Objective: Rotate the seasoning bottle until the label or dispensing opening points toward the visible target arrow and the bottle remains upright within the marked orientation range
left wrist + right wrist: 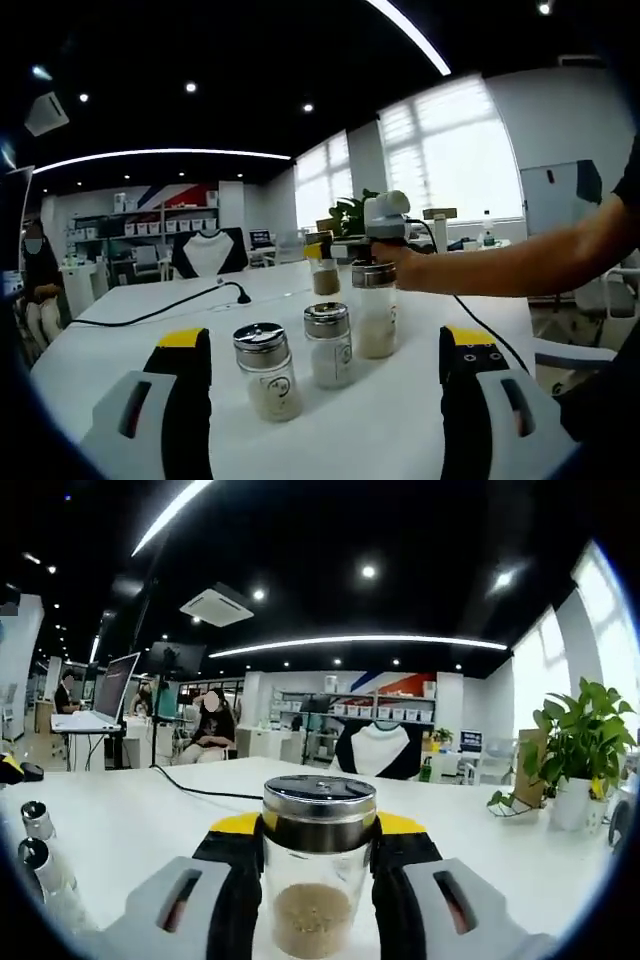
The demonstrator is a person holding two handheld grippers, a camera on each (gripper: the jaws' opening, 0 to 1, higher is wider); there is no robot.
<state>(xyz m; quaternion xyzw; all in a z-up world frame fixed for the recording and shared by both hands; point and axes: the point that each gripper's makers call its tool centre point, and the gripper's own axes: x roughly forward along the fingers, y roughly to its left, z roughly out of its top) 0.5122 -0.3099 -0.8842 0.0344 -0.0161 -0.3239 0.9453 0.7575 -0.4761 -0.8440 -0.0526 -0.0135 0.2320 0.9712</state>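
Several glass seasoning bottles with metal lids stand on the white table (pixel 120 345). My left gripper (pixel 326 338) is open, its jaws wide apart around two pale-filled bottles (pixel 268 372) (pixel 328 345). A third pale bottle (pixel 376 312) stands behind them. Further back, my right gripper (pixel 320 250), held by a hand, is shut on an upright bottle of brown seasoning (pixel 325 278). In the right gripper view that bottle (pixel 318 875) is pinched just under its lid by the right gripper (pixel 320 825). Its base is out of frame. Two other bottles (pixel 40 855) show at the left edge.
A black cable (pixel 160 311) runs across the table to a plug. The person's forearm (pixel 520 265) reaches in from the right. A potted plant (pixel 580 745) stands on the table's right side and a laptop (pixel 108 695) at far left. People sit at desks behind.
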